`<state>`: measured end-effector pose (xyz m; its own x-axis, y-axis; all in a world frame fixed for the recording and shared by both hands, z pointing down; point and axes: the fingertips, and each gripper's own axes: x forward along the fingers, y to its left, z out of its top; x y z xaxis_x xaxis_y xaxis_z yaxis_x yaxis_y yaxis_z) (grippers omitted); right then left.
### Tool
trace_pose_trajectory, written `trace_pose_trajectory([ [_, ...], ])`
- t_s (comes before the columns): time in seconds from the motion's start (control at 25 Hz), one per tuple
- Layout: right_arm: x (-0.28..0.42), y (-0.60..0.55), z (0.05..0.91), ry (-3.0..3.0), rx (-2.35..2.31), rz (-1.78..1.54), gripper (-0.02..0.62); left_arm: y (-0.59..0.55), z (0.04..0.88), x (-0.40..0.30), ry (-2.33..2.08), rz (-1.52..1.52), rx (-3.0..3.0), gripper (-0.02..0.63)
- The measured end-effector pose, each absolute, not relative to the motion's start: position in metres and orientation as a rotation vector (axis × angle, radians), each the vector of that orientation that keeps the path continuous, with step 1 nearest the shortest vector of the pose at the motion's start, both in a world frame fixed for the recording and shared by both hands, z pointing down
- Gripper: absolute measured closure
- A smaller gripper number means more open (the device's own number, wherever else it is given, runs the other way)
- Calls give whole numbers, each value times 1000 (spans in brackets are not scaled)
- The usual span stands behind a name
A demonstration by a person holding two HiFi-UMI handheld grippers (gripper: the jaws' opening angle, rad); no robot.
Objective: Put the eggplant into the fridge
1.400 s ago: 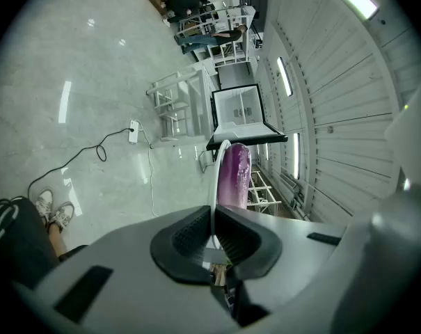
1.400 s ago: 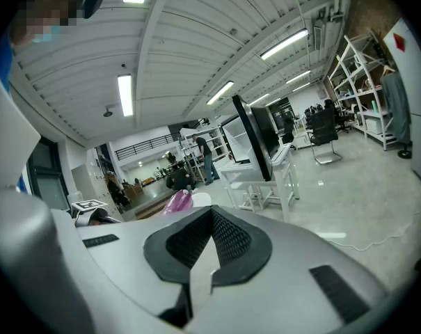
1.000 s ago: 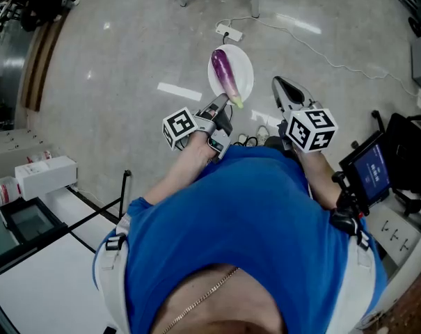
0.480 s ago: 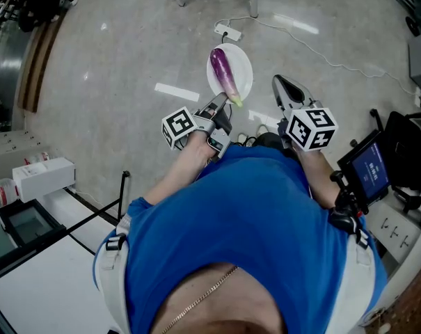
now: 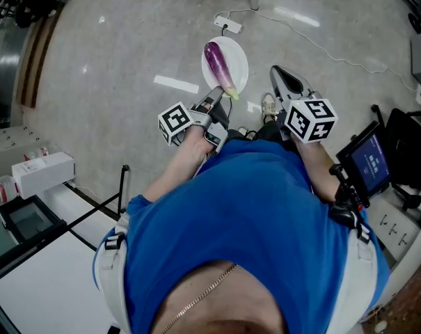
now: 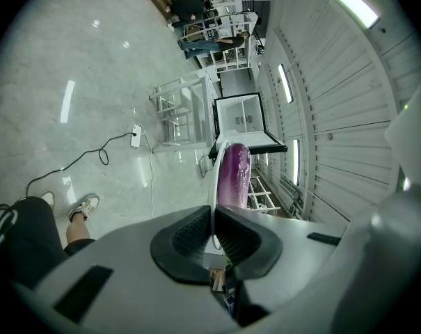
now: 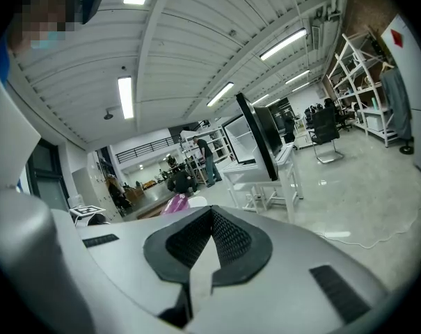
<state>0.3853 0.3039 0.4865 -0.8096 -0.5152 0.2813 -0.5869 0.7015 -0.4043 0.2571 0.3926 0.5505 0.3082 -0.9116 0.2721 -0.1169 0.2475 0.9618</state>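
Purple eggplant lies on a white plate. Left gripper clamps the plate's rim. Right gripper is closed and empty.

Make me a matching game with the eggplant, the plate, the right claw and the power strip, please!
Things:
1. eggplant
2. plate
3. right claw
4. power strip

States:
a. on the floor
b. shut, empty
c. lying on the plate
d. pinched at its rim by the left claw

Pairs: 1-c, 2-d, 3-b, 4-a
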Motion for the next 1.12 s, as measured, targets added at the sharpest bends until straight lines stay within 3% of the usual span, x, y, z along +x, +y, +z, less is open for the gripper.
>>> trace_pose_trajectory([
  [1.12,351,118,494,-2818,587,698,594,232,545,229,-1323,-900,1103,581],
])
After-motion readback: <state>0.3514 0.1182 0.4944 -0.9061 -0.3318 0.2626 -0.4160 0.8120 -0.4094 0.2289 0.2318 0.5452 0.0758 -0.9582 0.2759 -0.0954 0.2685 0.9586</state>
